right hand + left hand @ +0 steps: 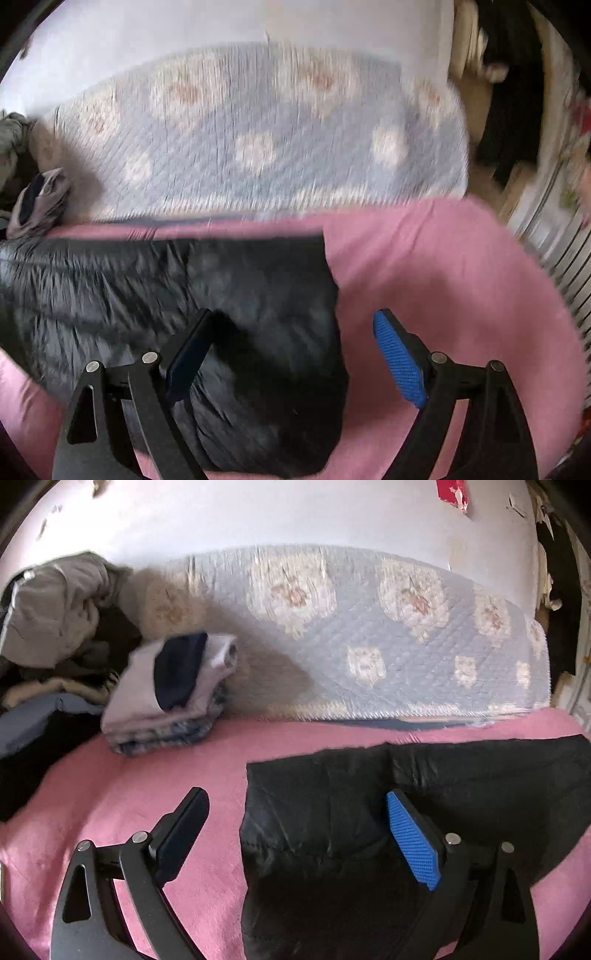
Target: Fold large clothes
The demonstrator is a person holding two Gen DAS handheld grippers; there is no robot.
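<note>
At the upper left of the left wrist view sits a stack of folded clothes on the pink blanket; lower right, the left gripper gapes wide over the black puffer jacket. In the right wrist view, the right gripper hangs spread apart, empty, at the jacket's right edge

Pink blanket covers the surface from 3 through 6 to 9 o'clock. Blue quilted cover with pale floral patches runs along its far edge at 12 o'clock, white wall behind it. Folded stack of clothes (dark navy piece on top) at 10 o'clock. Loose heap of grey and dark clothes at 9–10 o'clock, beside the stack. Red scrap on the wall at 1 o'clock.
</note>
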